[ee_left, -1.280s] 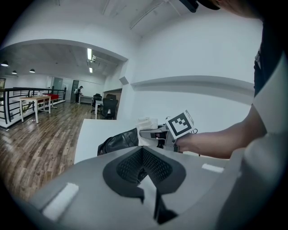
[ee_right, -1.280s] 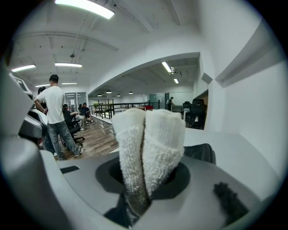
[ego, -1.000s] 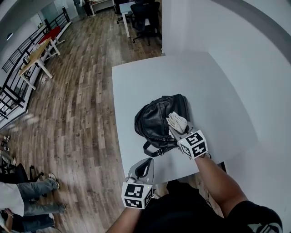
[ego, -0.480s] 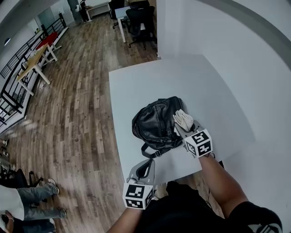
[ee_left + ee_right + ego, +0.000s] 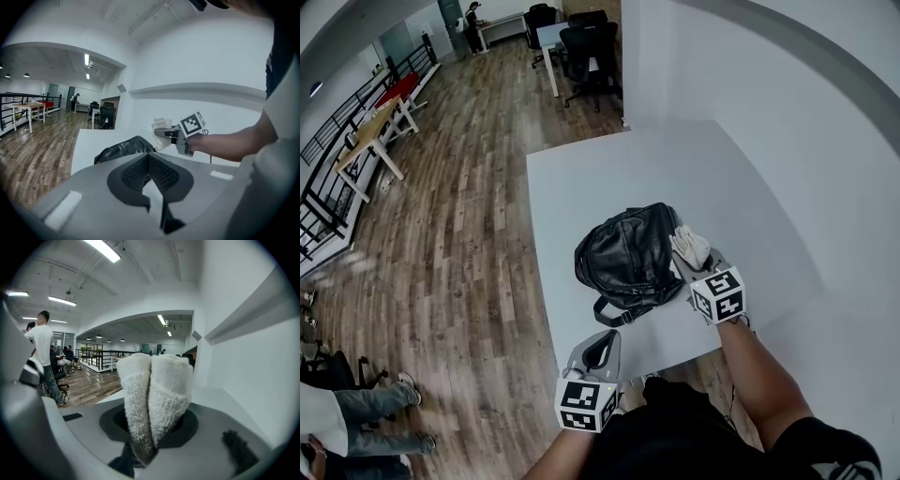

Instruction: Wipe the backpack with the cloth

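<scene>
A black leather backpack (image 5: 628, 255) lies on the white table (image 5: 609, 169), straps toward the near edge. My right gripper (image 5: 691, 251) is shut on a folded white cloth (image 5: 689, 244), held just off the backpack's right side; whether it touches is unclear. The cloth (image 5: 154, 399) fills the right gripper view, pinched between the jaws. My left gripper (image 5: 602, 339) hovers at the table's near edge, short of the backpack, jaws shut on nothing. The left gripper view looks over its jaws (image 5: 149, 157) at the backpack (image 5: 123, 149), with the cloth (image 5: 161, 132) behind it.
A white wall (image 5: 825, 159) runs along the table's right side. Wood floor (image 5: 441, 244) lies to the left, with desks and office chairs (image 5: 586, 42) at the far end. A standing person (image 5: 41, 352) and seated people are off to one side.
My right gripper has carried the cloth rightward, from the top of the backpack to just past its right edge. The left gripper has stayed at the near edge.
</scene>
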Demonstrator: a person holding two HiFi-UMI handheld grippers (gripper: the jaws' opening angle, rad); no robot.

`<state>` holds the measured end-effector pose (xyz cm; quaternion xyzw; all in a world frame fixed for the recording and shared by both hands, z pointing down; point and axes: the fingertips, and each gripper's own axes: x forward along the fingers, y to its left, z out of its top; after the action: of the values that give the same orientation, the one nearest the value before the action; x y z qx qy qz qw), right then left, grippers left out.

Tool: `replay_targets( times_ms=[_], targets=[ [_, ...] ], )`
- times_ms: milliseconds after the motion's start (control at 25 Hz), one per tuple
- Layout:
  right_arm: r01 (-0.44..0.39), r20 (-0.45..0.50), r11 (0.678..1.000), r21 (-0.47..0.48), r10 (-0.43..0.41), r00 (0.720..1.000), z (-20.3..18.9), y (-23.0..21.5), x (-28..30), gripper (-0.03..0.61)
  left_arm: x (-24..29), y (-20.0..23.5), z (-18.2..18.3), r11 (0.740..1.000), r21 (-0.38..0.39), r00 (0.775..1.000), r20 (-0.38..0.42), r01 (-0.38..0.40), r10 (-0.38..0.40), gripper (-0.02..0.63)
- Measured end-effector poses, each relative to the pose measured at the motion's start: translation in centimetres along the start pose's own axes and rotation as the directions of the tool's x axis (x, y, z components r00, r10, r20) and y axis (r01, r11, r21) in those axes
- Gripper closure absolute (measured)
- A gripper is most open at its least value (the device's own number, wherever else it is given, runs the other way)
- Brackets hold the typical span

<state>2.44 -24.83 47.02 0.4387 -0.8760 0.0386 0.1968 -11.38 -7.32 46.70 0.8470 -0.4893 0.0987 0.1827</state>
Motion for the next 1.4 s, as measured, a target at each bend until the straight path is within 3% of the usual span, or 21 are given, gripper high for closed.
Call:
replay_targets(
  times_ms=[440,640,960,1200,1400],
  targets=[
    [0.060,0.027,0.998,-0.019,-0.059,0.998,1.8,1.5,-3.4,0.480,-3.9,-0.4,-0.1,1.000,0.012,1.000,0.027,0.007,-0.007,0.607],
    [0.052,0.072,0.998,0.047,-0.056,0.996,2.0,4.3,-6.0,0.480,-6.4,-0.8,-0.8,1.000,0.013,0.999,0.044,0.007,-0.008,0.607],
    [-0.079,0.110,0.981,0.177,0.060,0.992,1.3,11.8,-10.1,0.480,-10.1,-0.5,-1.5,1.000,-0.026,0.998,0.067,-0.017,0.019,0.607],
    [-0.216,0.106,0.965,0.147,0.202,0.974,0.8,17.4,-11.1,0.480,-11.9,0.1,-1.5,0.997,-0.046,0.994,0.090,-0.066,0.069,0.607],
    [-0.293,0.117,0.948,0.122,0.279,0.953,1.0,19.2,-12.4,0.480,-13.5,-0.3,-1.4,0.992,-0.074,0.987,0.114,-0.106,0.114,0.607]
  ],
)
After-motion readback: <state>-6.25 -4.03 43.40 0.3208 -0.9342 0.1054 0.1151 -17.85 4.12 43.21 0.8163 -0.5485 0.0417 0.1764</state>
